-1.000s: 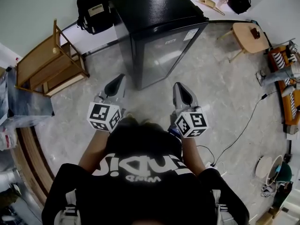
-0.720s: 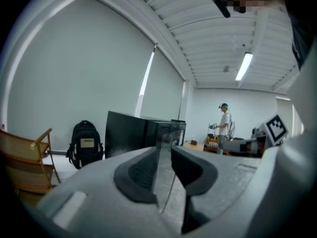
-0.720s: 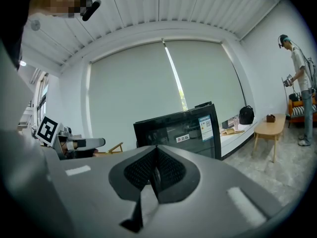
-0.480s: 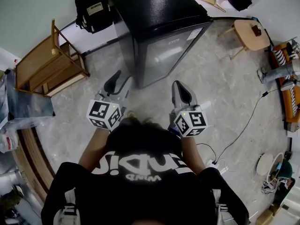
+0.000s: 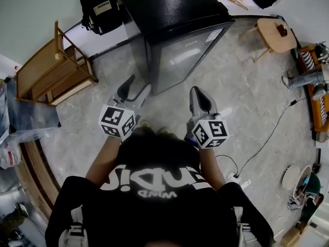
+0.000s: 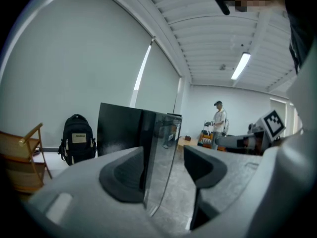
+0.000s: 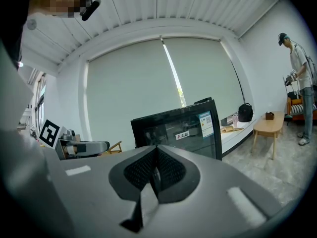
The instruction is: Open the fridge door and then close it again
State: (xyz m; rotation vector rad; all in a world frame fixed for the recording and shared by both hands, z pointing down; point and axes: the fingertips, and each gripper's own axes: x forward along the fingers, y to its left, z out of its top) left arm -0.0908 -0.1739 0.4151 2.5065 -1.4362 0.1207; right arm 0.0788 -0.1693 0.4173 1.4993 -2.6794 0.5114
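The black glass-fronted fridge (image 5: 169, 14) stands on the floor just ahead of the person, its door (image 5: 187, 60) shut; the left gripper (image 5: 134, 88) is near the door's left edge, its jaws opening with nothing between them; the right gripper (image 5: 198, 95) has its jaws together, empty. The door looks stiff, its glass face smooth and slippery, probably held by a seal; the vertical edge seems the place to grip, pulling steadily lest the small fridge slide.

The pale marbled floor (image 5: 241, 102) bears the black fridge (image 5: 175, 12), a wooden rack (image 5: 51, 73) to its left, a small wooden table (image 5: 272, 35) to its right, and a trailing cable (image 5: 268, 139).
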